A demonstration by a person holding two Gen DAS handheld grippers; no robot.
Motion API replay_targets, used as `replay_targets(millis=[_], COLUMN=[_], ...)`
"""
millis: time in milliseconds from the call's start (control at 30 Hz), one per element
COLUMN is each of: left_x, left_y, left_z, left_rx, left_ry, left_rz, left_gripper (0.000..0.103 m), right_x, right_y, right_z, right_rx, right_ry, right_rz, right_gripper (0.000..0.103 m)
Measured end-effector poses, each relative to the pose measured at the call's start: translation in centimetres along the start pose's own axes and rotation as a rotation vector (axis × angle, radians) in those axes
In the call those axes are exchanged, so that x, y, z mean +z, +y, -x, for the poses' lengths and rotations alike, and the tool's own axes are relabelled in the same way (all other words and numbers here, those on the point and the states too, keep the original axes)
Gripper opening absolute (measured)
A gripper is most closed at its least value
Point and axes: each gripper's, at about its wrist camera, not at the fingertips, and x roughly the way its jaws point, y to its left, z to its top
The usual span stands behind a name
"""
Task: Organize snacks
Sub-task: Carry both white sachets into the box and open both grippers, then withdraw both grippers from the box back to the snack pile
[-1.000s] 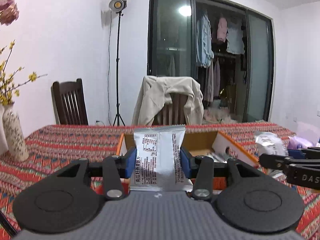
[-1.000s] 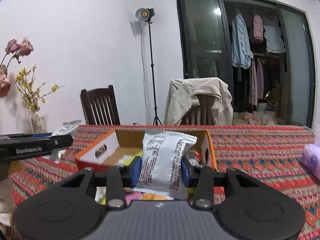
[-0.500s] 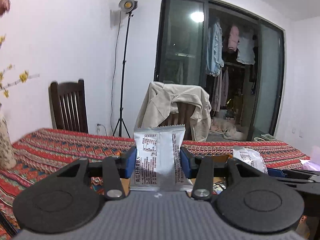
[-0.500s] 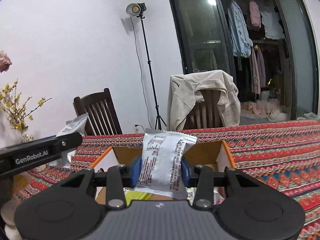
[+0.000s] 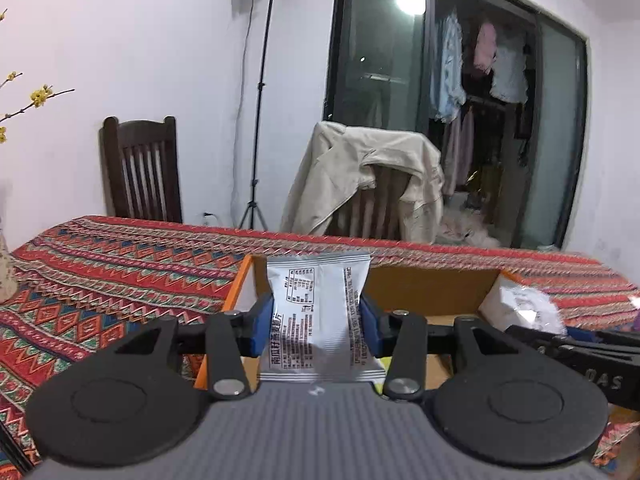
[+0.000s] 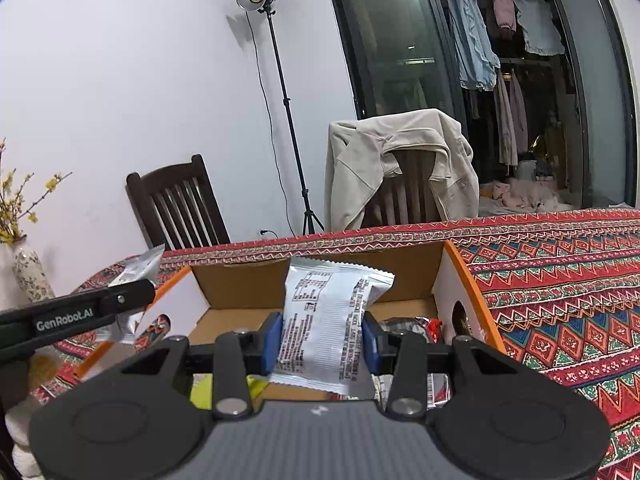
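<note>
Left claw (image 5: 316, 328): closed on a silver snack packet (image 5: 318, 316), blue pads pressed to the packet's two side edges; packet held upright, printed back panel toward the camera, its top seam above the pads and its bottom seam against the grey claw body. Position: over the left end of an open cardboard box (image 5: 432, 284) with orange outer walls, claw angled slightly downward toward the box interior. Right claw (image 6: 322, 340): closed on a second silver packet (image 6: 324, 320), same pad-to-edge grip, packet upright but leaning a little to the right, its top corner creased. Position: over the same cardboard box (image 6: 320, 280), seen here from the right-hand side, with other wrapped snacks (image 6: 416, 326) lying in the bottom near the right wall and a yellow-green wrapper (image 6: 204, 392) below the left pad. Cross-view: the right claw's black finger and its packet enter the left view at lower right; the left claw's finger, marked with white lettering, and its packet enter the right view at lower left. The two claws sit side by side, near each other, both level with the box rim. Support: desk (image 5: 112, 264) under a red patterned cloth. Surroundings: patterned vase (image 6: 30, 276) with yellow blossoms at the desk's left; two dark wooden chairs behind, one (image 6: 404, 192) draped with a beige jacket (image 6: 400, 156); light stand (image 6: 276, 92) against the white wall; glass door with hanging clothes beyond.
</note>
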Motion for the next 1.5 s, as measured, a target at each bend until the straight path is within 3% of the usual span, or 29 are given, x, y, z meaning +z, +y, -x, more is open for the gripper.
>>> replay_targets(millis=[67, 133, 167, 200, 233, 267, 967, 1500], left_x=[-0.2, -0.4, -0.3, -0.4, -0.4, -0.4, 0.2, 2.2], left_y=[0.1, 0.5, 0.6, 0.8, 0.9, 0.8, 0.3, 1.0], left_z=[-0.1, -0.2, -0.1, 0.1, 0.3, 0.4, 1.7, 7.2], left_rx=[0.006, 0.0, 0.004, 0.019, 0.043, 0.059, 0.037, -0.001], left_ry=[0.009, 0.011, 0.006, -0.004, -0.022, -0.04, -0.05, -0.052], left_rz=[-0.002, 0.012, 0.016, 0.023, 0.034, 0.04, 0.03, 0.045], left_gripper=[0.048, 0.063, 0.072, 0.094, 0.103, 0.103, 0.103, 0.103], right_x=[-0.1, -0.3, -0.4, -0.5, -0.5, -0.6, -0.4, 0.8], right_y=[0.1, 0.1, -0.1, -0.2, -0.3, -0.3, 0.1, 2.4], right_z=[-0.2, -0.3, -0.3, -0.2, -0.2, -0.2, 1.3, 6.4], right_rx=[0.003, -0.01, -0.011, -0.01, -0.007, -0.002, -0.035, -0.058], right_ry=[0.014, 0.021, 0.025, 0.026, 0.029, 0.033, 0.004, -0.022], right_rz=[0.003, 0.007, 0.001, -0.008, -0.013, -0.016, 0.0, 0.056], right_gripper=[0.044, 0.051, 0.068, 0.088, 0.095, 0.102, 0.103, 0.103])
